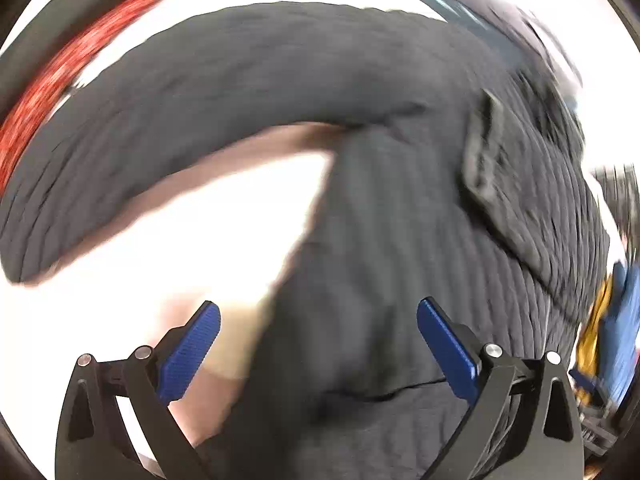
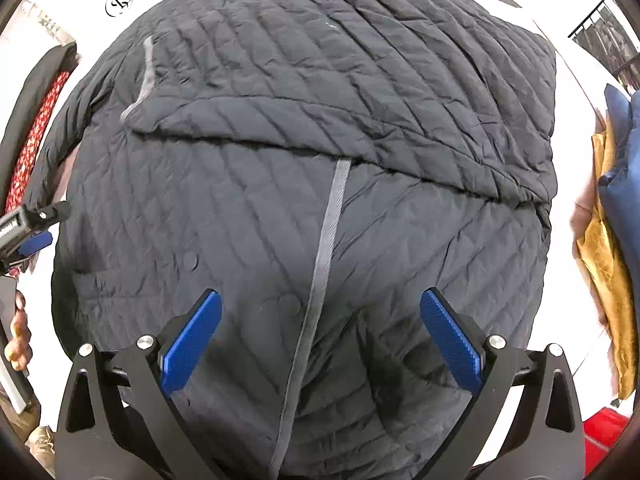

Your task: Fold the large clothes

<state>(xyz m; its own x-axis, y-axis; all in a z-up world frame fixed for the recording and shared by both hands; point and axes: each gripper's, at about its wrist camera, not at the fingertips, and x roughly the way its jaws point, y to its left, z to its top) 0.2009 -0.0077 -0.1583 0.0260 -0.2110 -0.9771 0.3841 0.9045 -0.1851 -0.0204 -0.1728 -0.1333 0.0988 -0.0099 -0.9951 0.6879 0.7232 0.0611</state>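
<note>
The left wrist view is smeared with motion blur, so edges and small details are hard to make out. At 9 o'clock a red patterned band [image 1: 60, 80] curves along the rim, too blurred to identify. The dark quilted jacket [image 1: 400, 220] spreads from centre toward 3 o'clock on a white counter [image 1: 200, 220], with one sleeve [image 1: 160, 120] arching out toward 9 o'clock. The left gripper [image 1: 318, 344] hangs over the jacket's hem, its blue fingers [image 1: 192, 352] spread wide and holding nothing. At 3 o'clock, blue and gold fabric [image 1: 612, 320] is cut off by the frame.

The right wrist view is sharp. At 9 o'clock the other gripper's tip and a hand [image 2: 20, 340] show only partly at the edge. The jacket [image 2: 240, 220] fills the centre, its far sleeve folded across the chest and a grey zipper strip [image 2: 328, 232] running toward 6 o'clock. The right gripper [image 2: 320, 336] hovers above the lower front, fingers [image 2: 452, 344] wide apart and empty. Gold and blue cloth [image 2: 608, 260] lies at 3 o'clock, something red [image 2: 604, 428] at 5 o'clock.
</note>
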